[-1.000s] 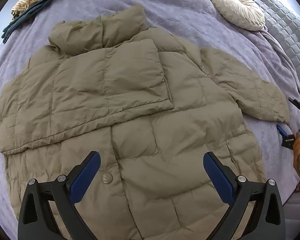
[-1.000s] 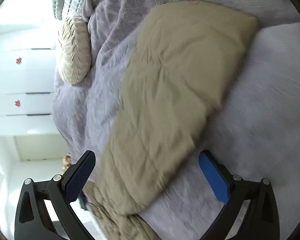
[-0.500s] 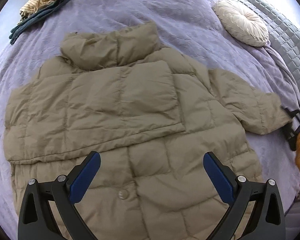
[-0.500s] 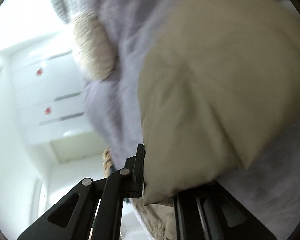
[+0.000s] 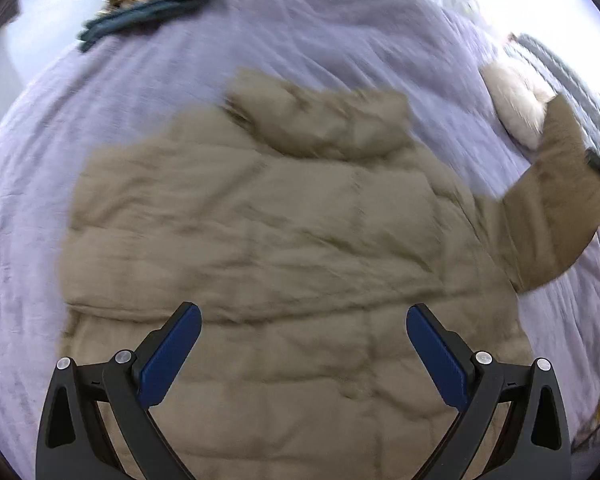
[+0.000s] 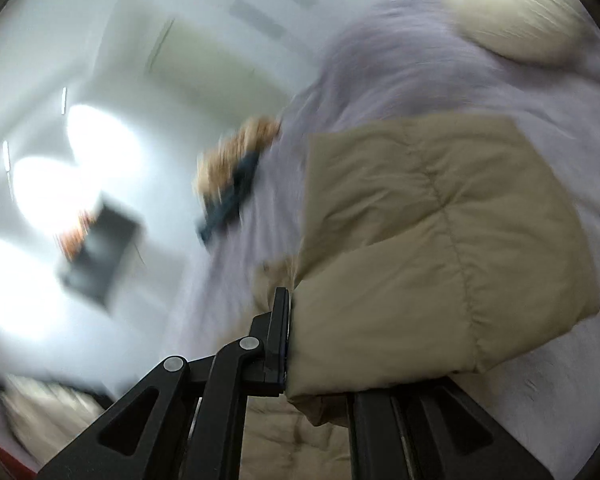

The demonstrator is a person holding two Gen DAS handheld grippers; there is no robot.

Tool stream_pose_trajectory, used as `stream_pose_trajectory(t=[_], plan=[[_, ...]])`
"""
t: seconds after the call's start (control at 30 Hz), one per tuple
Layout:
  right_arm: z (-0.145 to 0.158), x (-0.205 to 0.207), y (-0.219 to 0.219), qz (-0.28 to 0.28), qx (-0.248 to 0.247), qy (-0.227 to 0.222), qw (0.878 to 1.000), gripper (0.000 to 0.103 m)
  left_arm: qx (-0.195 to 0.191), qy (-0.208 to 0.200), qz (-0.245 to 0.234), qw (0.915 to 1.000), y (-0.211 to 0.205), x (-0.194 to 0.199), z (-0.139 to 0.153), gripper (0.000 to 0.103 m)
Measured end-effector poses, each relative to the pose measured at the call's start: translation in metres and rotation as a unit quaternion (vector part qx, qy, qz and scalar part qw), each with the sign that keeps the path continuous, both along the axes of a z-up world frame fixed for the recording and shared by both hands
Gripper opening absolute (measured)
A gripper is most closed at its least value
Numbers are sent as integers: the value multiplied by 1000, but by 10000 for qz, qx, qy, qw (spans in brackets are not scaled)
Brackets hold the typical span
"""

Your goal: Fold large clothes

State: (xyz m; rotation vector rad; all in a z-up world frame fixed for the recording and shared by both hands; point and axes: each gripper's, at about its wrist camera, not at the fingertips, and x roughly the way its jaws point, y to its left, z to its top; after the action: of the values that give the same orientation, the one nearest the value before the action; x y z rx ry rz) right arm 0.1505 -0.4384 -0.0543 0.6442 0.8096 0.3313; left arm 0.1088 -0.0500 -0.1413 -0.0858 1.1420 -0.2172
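Left wrist view. One tan puffer coat (image 5: 284, 240) lies spread on the bed (image 5: 148, 92) with its lavender cover, collar toward the far edge. The left claw (image 5: 303, 346) hangs above the lower front of the coat, its two blue pads wide apart with nothing between them. Against the frame one second earlier, the right sleeve (image 5: 556, 204) no longer lies flat on the cover: its cuff is raised at the picture's right edge, in front of one round cream cushion (image 5: 516, 100). One heap of clothes (image 5: 168, 4) (tan and dark teal) sits at the far corner of the bed.

Right wrist view. The right claw (image 6: 320, 364), wide open a second ago, is now clamped on the cuff of the one sleeve (image 6: 440, 240), which drapes away over the bed (image 6: 400, 76). The picture is strongly blurred. The same single cushion (image 6: 512, 12) and single clothes heap (image 6: 236, 168) appear beyond.
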Motion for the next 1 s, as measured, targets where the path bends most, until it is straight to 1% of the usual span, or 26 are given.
stream_pose_trajectory(t=[0.07,0.1,0.13,0.2,0.27,0.3,0.33,0.4,0.43,0.47,0.5,0.53,0.57,0.6,0.63,0.73,0.8,0.87,0.9,0.93,0.97,1.0], plan=[[-13,16,47,412,-397,195,9982,9,17,-145,249,9996,20,7,3,103],[-26,24,69,561,-538,360,9963,9,8,-183,358,9992,29,10,3,103],[-41,30,88,663,-598,537,9946,9,-5,-200,424,9989,34,11,3,103],[-71,37,110,762,-519,880,9918,9,-57,-218,610,9979,51,16,0,103],[-107,41,130,764,-511,1301,9872,9,-82,-223,671,9975,59,18,-3,103],[-120,44,136,717,-566,1442,9853,9,-72,-230,695,9973,64,19,-6,103],[-129,45,138,674,-597,1555,9837,12,-55,-237,708,9972,68,20,-9,103],[-148,47,136,499,-546,1784,9812,12,-53,-229,734,9970,75,23,-15,103],[-154,33,141,453,-509,1847,9804,12,-73,-218,745,9970,77,25,-18,103],[-155,33,138,404,-472,1901,9798,13,-109,-209,752,9969,80,26,-20,103],[-155,32,137,369,-433,1933,9795,20,-157,-197,756,9968,81,29,-22,103],[-154,33,136,340,-398,1961,9792,33,-208,-193,748,9968,82,31,-23,103],[-151,33,135,320,-377,1963,9793,41,-232,-199,742,9968,80,30,-23,103],[-147,31,135,301,-389,1941,9798,57,-268,-216,717,9968,79,32,-23,103],[-139,28,136,254,-423,1854,9814,63,-279,-226,699,9969,78,33,-22,103],[-116,12,125,-42,-562,1644,9848,63,-356,-257,592,9973,73,36,-21,103],[-110,3,110,-412,-445,1621,9849,63,-445,-253,511,9974,70,41,-22,103],[-108,0,95,-815,-247,1668,9823,63,-523,-243,490,9971,70,45,-22,103],[-108,1,85,-1015,-118,1701,9801,59,-613,-237,495,9966,71,46,-22,103],[-110,3,75,-1193,108,1683,9784,39,-696,-230,516,9960,72,47,-22,103],[-110,4,69,-1239,229,1692,9775,28,-932,-214,572,9938,77,49,-21,103],[-107,4,66,-1251,236,1692,9773,16,-1144,-198,619,9913,82,50,-21,103]])
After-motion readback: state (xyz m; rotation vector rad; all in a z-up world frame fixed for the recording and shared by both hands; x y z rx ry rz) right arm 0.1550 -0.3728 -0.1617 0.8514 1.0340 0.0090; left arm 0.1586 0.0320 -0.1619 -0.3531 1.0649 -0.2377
